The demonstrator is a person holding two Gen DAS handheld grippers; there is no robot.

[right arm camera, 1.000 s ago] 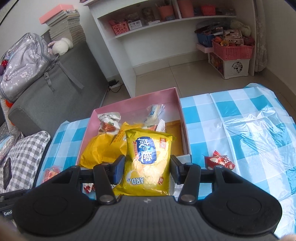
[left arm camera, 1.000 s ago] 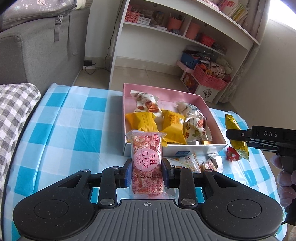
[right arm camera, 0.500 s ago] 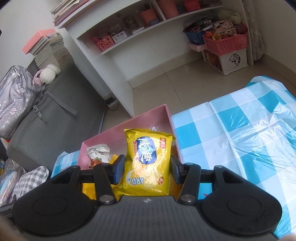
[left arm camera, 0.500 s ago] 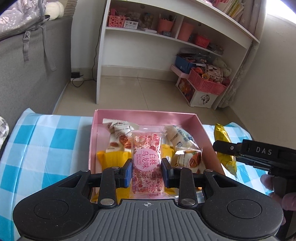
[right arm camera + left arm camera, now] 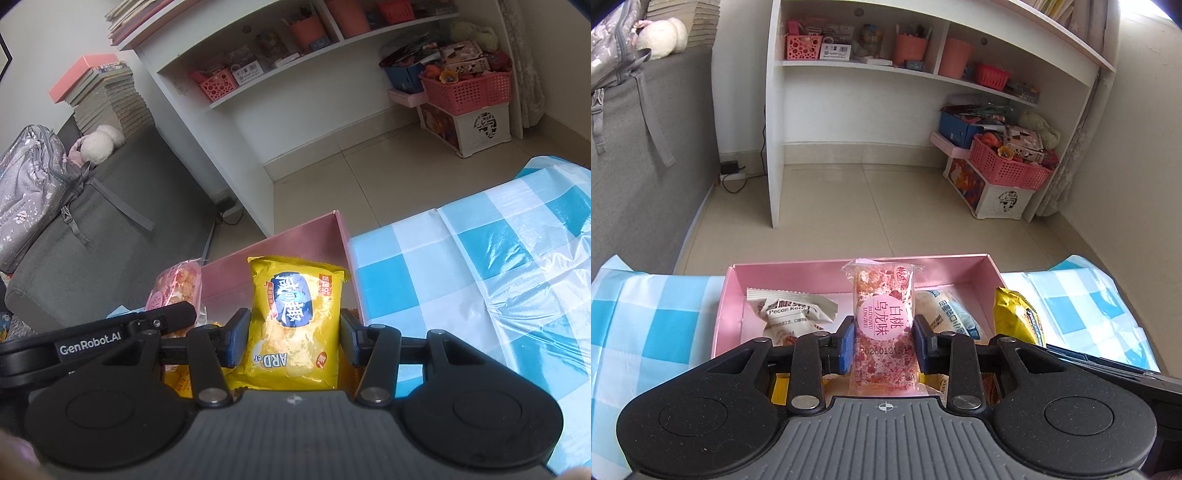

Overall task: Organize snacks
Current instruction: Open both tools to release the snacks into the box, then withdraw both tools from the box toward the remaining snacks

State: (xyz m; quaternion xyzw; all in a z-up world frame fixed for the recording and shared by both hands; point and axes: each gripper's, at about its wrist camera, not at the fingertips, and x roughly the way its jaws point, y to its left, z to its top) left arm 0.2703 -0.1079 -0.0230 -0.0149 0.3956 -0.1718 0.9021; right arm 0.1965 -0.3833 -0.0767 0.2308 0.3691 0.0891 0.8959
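Both claws have carried their loads over the pink box [image 5: 827, 271]: left claw [image 5: 884, 345] clamped on the pink snack bar [image 5: 882, 317], right claw [image 5: 291, 339] clamped on the yellow chip bag [image 5: 295, 317]; release comes next.

So the box [image 5: 783, 271] sits on the table [image 5: 646, 314], with the pecan packet [image 5: 792, 314] lying inside on its left. Shelf unit [image 5: 849, 66] stands on the floor behind it, couch [image 5: 635, 147] off to the left.

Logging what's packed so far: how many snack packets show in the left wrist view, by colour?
Pink: 1, the pink packet in the left hand-held gripper
Yellow: 1, the yellow packet
White: 2, the pecan packet and the white-blue packet
Total: 4
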